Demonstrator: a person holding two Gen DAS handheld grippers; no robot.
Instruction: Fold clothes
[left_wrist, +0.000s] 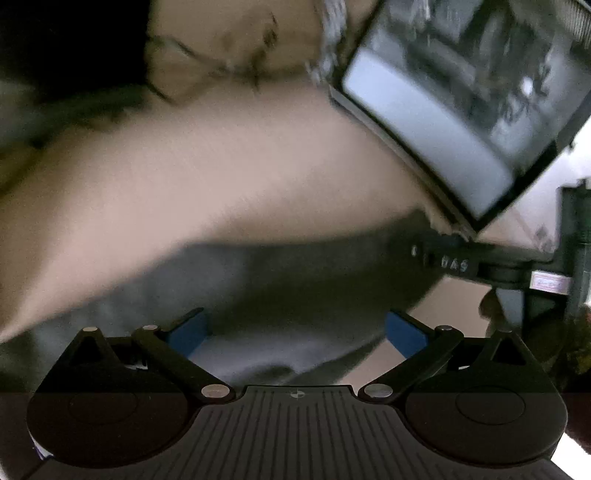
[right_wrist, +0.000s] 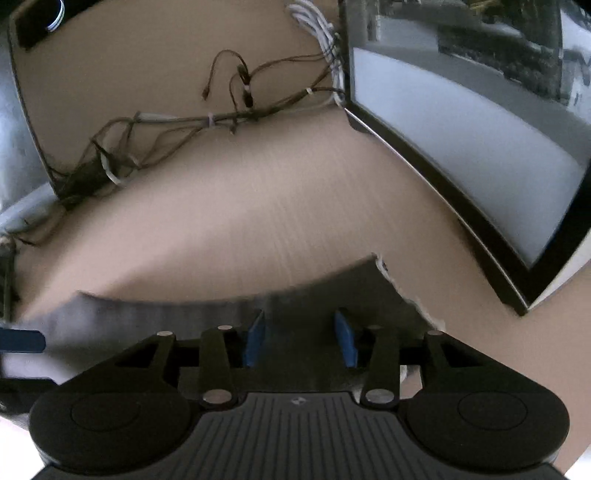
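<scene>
Showing cables (right_wrist: 207, 122) sharply, unlike blurred left view.

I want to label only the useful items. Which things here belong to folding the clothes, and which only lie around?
For the job:
- dark grey garment
- left claw, open
- right claw, open over the garment
- wooden table

Lying about:
- monitor
- tangled brown cables
- white cable bundle

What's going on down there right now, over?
Left gripper open, right gripper open, both over the dark grey garment. Garment flat on table. Monitor and loose cables close behind it.
</scene>
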